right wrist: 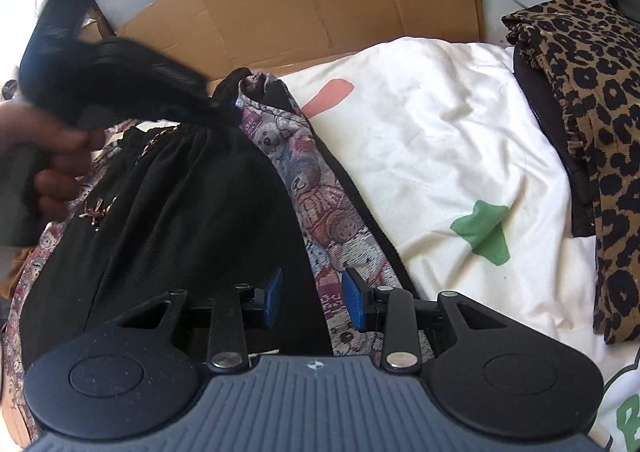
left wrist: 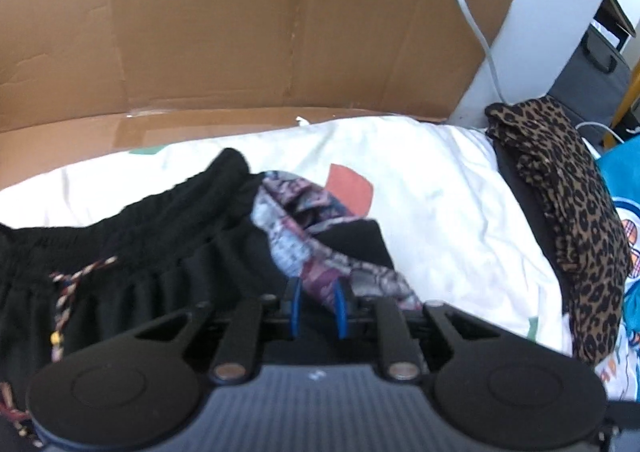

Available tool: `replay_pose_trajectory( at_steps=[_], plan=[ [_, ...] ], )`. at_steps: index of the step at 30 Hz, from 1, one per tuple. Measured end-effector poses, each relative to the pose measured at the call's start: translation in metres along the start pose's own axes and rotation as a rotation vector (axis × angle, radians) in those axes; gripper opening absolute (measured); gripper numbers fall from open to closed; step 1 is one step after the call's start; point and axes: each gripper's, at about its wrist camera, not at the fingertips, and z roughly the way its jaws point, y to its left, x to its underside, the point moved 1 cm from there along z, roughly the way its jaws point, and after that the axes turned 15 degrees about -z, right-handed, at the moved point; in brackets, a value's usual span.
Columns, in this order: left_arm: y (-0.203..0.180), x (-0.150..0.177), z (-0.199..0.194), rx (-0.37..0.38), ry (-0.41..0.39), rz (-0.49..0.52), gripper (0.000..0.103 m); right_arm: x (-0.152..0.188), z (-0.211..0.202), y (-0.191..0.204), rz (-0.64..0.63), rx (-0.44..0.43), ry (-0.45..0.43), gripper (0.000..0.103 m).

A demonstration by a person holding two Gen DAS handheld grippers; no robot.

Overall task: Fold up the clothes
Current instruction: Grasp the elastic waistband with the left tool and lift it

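Both tools work on black trousers with a bear-print lining, lying on a white sheet

The left tool (left wrist: 317, 306) has its blue pads nearly together, pinching the patterned lining (left wrist: 316, 248) of the black trousers (left wrist: 152, 252). The right tool (right wrist: 313, 299) stands parted, its pads either side of the fabric without clamping it. The white sheet (right wrist: 432, 124) lies beneath, a leopard-print garment (right wrist: 600, 100) to the right, and cardboard (left wrist: 240, 32) behind

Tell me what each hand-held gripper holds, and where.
Left hand-held gripper: pinches the patterned garment at its waistband edge. Right hand-held gripper: open astride the garment's patterned strip, gripping nothing.
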Motion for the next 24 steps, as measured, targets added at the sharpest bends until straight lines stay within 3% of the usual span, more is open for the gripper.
replay_pose_trajectory(
  at_steps=[10,20,24],
  plan=[
    [0.0,-0.005,0.058,-0.032,-0.007,-0.021,0.018,0.01,-0.015,-0.004,0.0,0.005,-0.002,0.04],
    [0.014,-0.022,0.013,0.012,-0.055,0.105,0.018,0.026,-0.009,-0.011,-0.003,0.057,0.064,0.04],
    [0.028,-0.033,0.012,-0.008,-0.056,0.095,0.018,0.032,-0.007,-0.014,-0.007,0.065,0.081,0.039]
  ],
)
